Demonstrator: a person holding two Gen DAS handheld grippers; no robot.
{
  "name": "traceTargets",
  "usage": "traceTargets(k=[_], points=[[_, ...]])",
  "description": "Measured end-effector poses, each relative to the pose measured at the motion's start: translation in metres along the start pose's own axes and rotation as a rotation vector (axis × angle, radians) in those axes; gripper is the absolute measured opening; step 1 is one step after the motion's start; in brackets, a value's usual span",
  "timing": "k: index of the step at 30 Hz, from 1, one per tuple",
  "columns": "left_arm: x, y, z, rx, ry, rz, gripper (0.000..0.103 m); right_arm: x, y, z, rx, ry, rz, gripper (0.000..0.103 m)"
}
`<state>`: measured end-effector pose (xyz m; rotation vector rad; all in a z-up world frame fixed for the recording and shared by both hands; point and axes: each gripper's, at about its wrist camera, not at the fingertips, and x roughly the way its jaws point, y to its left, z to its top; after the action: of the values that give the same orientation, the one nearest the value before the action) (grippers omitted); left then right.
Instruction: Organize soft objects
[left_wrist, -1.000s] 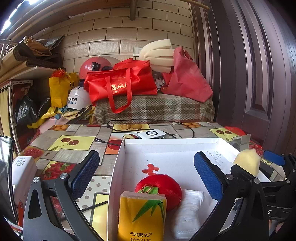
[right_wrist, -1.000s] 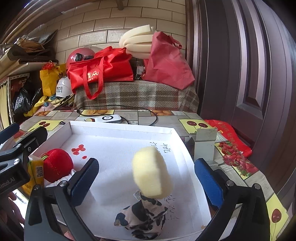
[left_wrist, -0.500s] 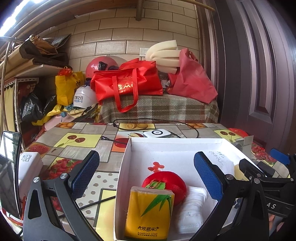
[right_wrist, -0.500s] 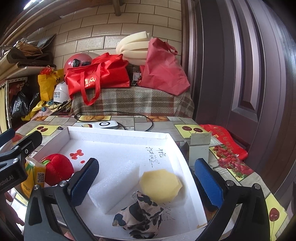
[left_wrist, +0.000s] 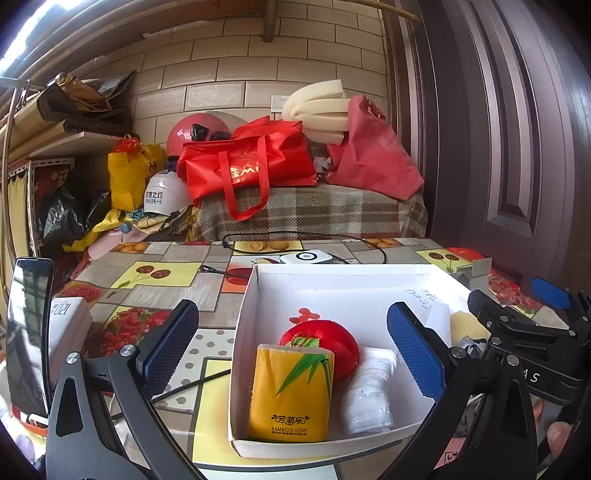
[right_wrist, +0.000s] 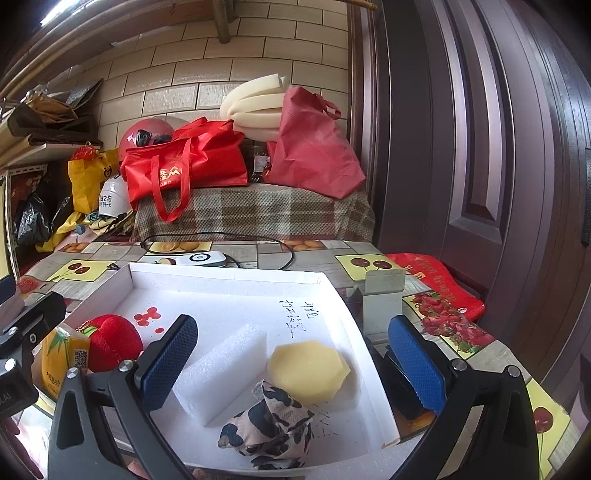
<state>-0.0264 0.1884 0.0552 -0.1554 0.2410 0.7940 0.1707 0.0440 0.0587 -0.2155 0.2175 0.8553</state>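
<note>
White foam tray serves as my landmark throughout; items are listed left to right across it, as seen from my right wrist camera. At the tray's left end: yellow tissue pack, touching the red plush pepper just right of it. Near the tray's middle: white foam block. Right of the block, touching it: yellow sponge, now lying flat on the tray floor, whereas a second ago it hung above the tray in front of my right gripper. At the tray's near edge, between block and sponge: cow-print pouch. The left wrist view adds a white rolled cloth beside the pepper; what it is exactly I cannot make out.

My right gripper is spread wide and empty. My left gripper is likewise spread, holding nothing, over the tray's left end.

Reading: the sponge has been released into the tray, so that placement is done. I see no further soft item loose on the tablecloth, so the sorting looks near complete.
</note>
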Motion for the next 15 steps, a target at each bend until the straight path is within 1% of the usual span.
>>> traceTargets(k=[11,15], points=[[-0.023,-0.005,-0.007,0.024,0.003,-0.035,0.103,-0.009,-0.002,-0.003,0.005,0.002,-0.007,0.103],[-0.034,-0.007,-0.01,0.038,0.002,-0.068,0.103,-0.016,-0.004,-0.007,0.009,0.004,-0.008,0.103]])
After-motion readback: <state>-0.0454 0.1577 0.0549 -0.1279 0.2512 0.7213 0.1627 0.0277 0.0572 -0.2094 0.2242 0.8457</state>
